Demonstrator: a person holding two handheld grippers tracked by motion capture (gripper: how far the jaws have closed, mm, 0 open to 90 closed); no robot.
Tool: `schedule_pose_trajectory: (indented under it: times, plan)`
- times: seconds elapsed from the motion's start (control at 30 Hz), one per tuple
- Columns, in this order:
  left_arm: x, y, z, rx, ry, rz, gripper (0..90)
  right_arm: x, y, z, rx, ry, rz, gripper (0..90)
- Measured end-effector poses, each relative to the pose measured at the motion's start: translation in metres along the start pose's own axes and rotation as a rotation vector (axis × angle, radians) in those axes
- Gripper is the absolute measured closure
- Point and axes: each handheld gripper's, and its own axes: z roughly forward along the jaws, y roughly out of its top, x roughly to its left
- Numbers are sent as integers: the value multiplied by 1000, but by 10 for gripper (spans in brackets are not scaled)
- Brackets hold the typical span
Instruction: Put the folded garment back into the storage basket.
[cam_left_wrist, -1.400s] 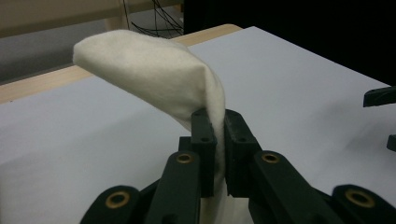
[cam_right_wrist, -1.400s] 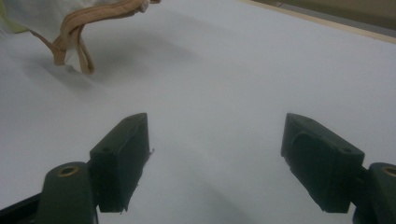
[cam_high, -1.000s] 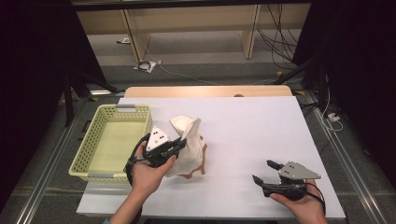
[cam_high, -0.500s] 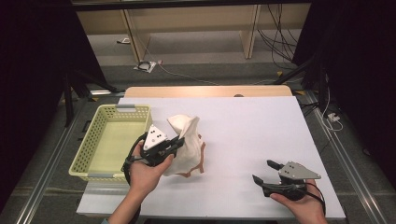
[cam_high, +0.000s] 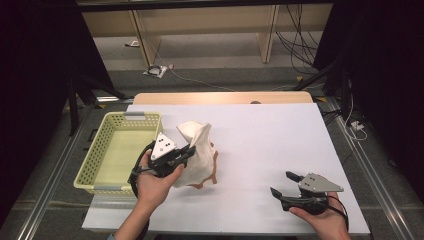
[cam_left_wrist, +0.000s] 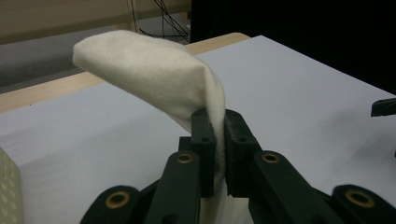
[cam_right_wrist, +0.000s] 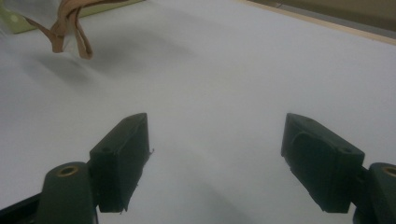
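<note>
Left claw (cam_high: 187, 151) is clamped on a cream cloth bag (cam_high: 196, 157), its two black jaws pinching a fold of the fabric between them. In the left gripper view the pinched fold (cam_left_wrist: 154, 74) rises above the jaw tips and curls over to the left of that picture, with the soft cream cloth running down between the pads. The bag hangs partly lifted just right of the yellow-green basket (cam_high: 95, 167), and its lower part with brown straps (cam_high: 214, 170) lies on the white desk (cam_high: 280, 140) close to the basket's right wall. The hand (cam_high: 155, 182) that carries this claw sits at the basket's near right corner.

Right claw (cam_high: 281, 184) stands open and holds nothing; its jaws are spread wide above bare desk surface, as the right gripper view shows, with clear white sheet between them. It rests in the person's other hand (cam_high: 320, 217), well to the right of the basket and well apart from the bag, near the desk's front edge. In the right gripper view the brown straps (cam_right_wrist: 70, 28) dangle at the top left, with a corner of the basket (cam_right_wrist: 18, 21) behind them.
</note>
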Motion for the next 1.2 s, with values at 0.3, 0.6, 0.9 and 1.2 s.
schedule_pose_trajectory:
  times: [0.3,0.6,0.9,1.2]
  plan:
    - [1,1,-1,-5,2,-3,838,0,0,0,0,-1,-3,242]
    - [3,2,-3,-10,7,-6,838,0,0,0,-1,0,-1,241]
    - [5,3,-5,-19,13,-9,838,0,0,0,-2,-1,-1,242]
    - [7,4,-7,-23,18,-9,839,0,0,0,-3,-2,0,242]
